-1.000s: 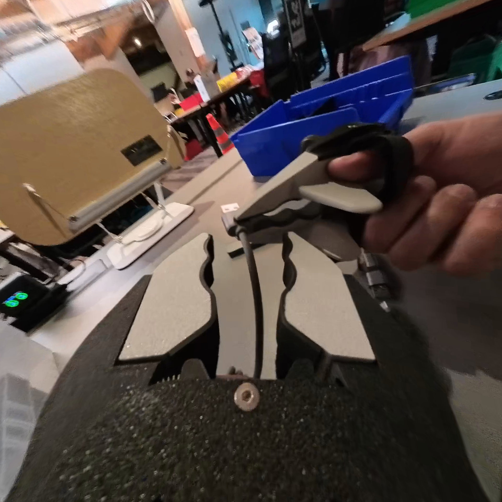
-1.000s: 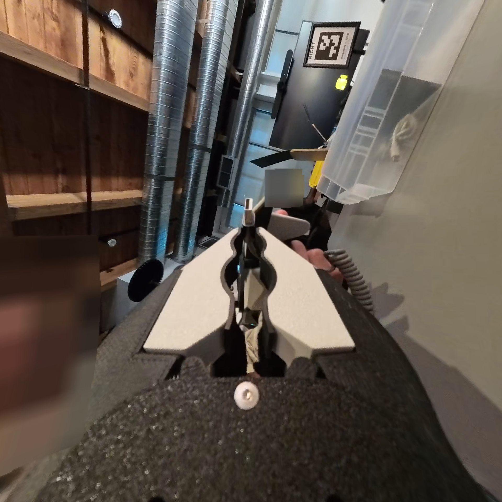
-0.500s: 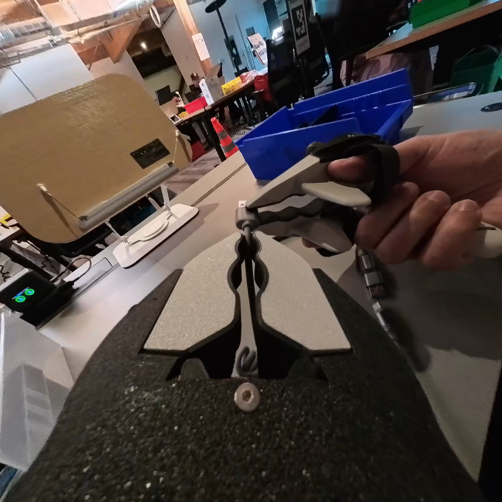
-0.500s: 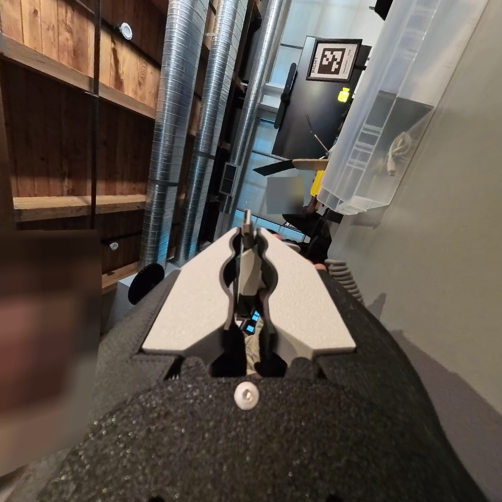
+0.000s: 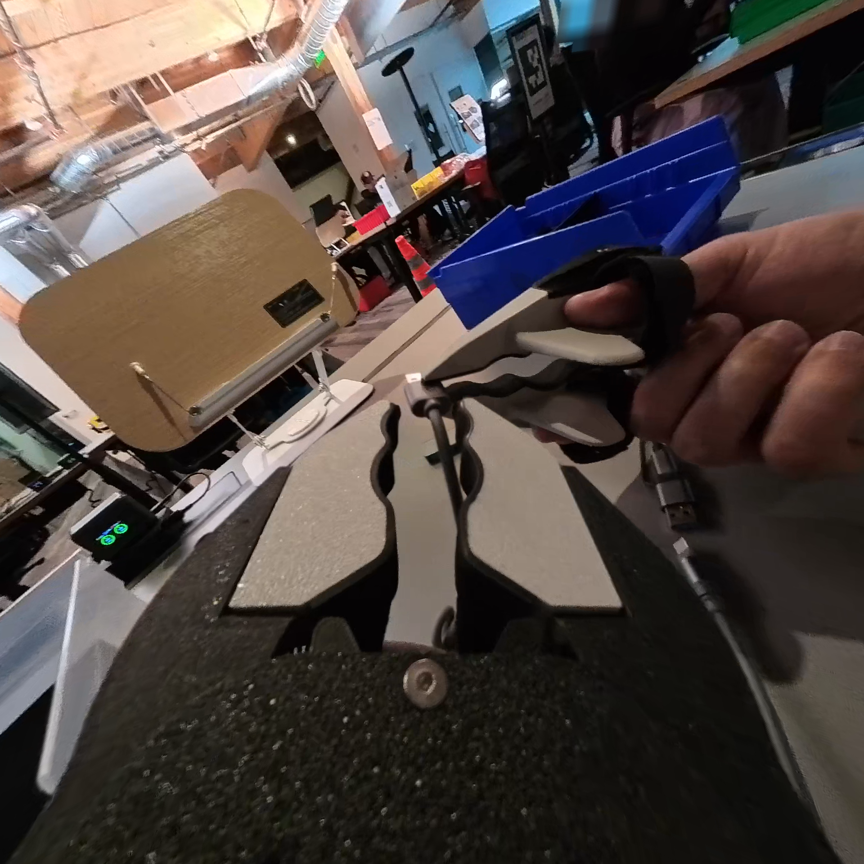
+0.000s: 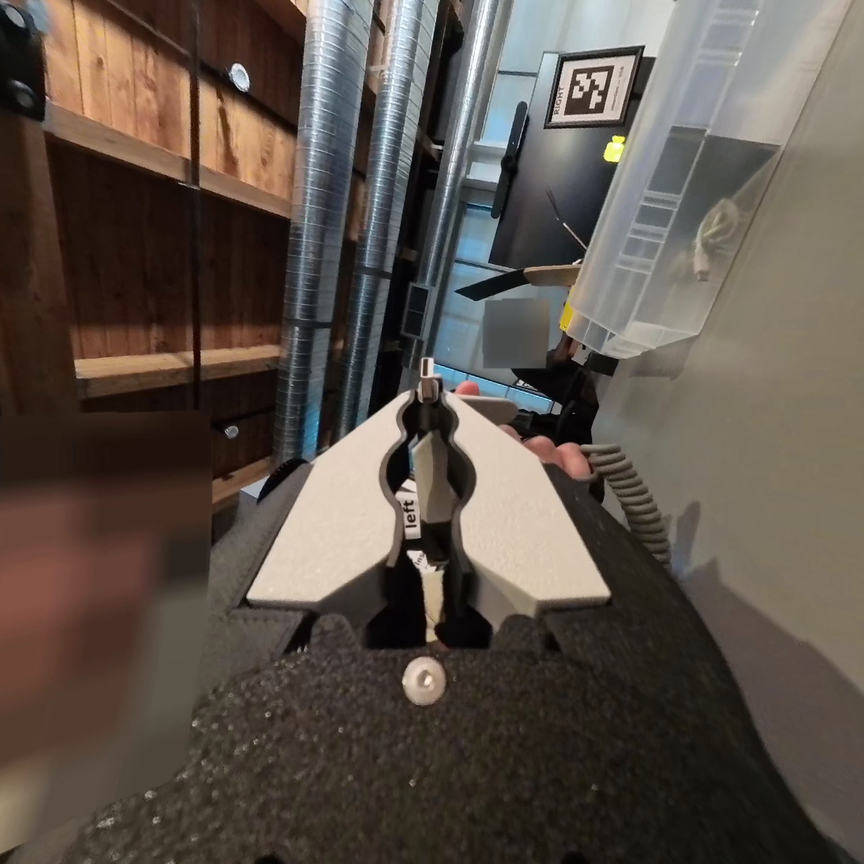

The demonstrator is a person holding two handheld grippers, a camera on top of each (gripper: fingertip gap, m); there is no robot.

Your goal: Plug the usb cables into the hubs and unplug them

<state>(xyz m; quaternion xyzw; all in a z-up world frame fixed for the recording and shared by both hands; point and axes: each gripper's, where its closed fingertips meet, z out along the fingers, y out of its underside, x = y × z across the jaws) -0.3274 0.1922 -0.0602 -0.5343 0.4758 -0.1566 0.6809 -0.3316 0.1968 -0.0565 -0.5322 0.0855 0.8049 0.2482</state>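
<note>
In the left wrist view my left gripper (image 5: 428, 416) is open. A dark USB cable (image 5: 446, 467) runs up between its fingers, along the inner edge of the right one. My right gripper (image 5: 432, 385), held by a hand, is shut on the cable's grey plug (image 5: 421, 399) just past my left fingertips. In the right wrist view my right gripper (image 6: 428, 397) is shut on that plug (image 6: 426, 374), whose metal tip sticks out forward. A grey USB-A plug (image 5: 675, 491) hangs below the hand. No hub is clearly in view.
A blue bin (image 5: 608, 243) stands behind the hand on the grey table (image 5: 795, 561). A tan board on a stand (image 5: 177, 318) and a small black device with green lights (image 5: 117, 533) are at the left. A clear plastic box (image 6: 678, 187) shows in the right wrist view. Less than 4 cm separates the two grippers' tips.
My left gripper closed on the cable half a second ago and has now opened again. My right gripper has kept hold of the plug.
</note>
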